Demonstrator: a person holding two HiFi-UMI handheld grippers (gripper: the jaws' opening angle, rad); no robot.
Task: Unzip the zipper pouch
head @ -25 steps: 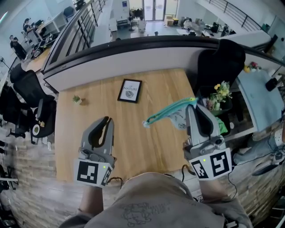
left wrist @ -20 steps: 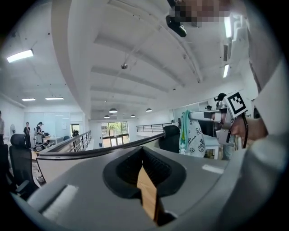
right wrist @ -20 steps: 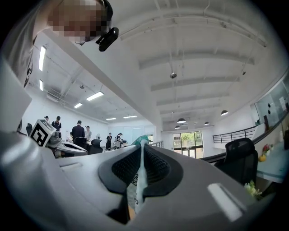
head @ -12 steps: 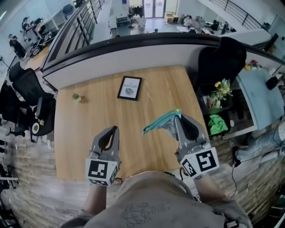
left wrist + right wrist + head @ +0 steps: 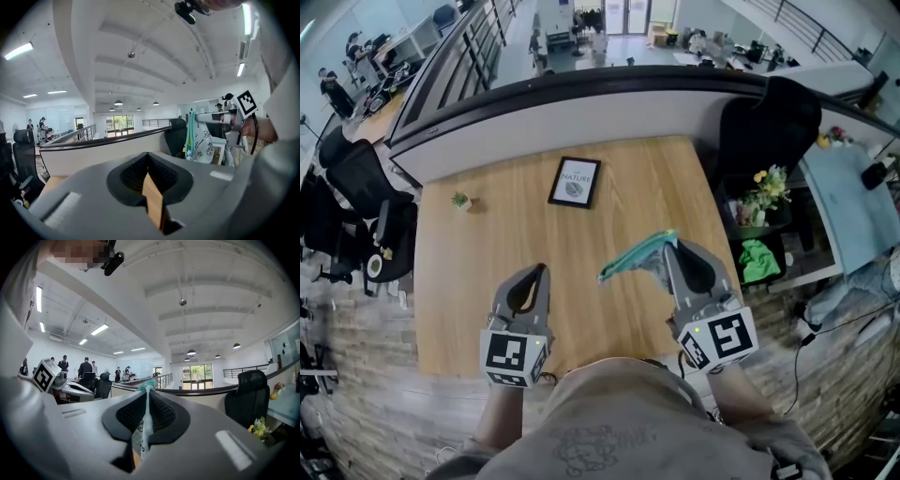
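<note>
Right gripper fingers pinch the zipper pouch by its teal zipper edge; pouch hangs above the desk. Left gripper fingers pressed together, nothing between, apart from pouch. Framed picture farther back.

Framed picture, printed word "NATURE"
</note>
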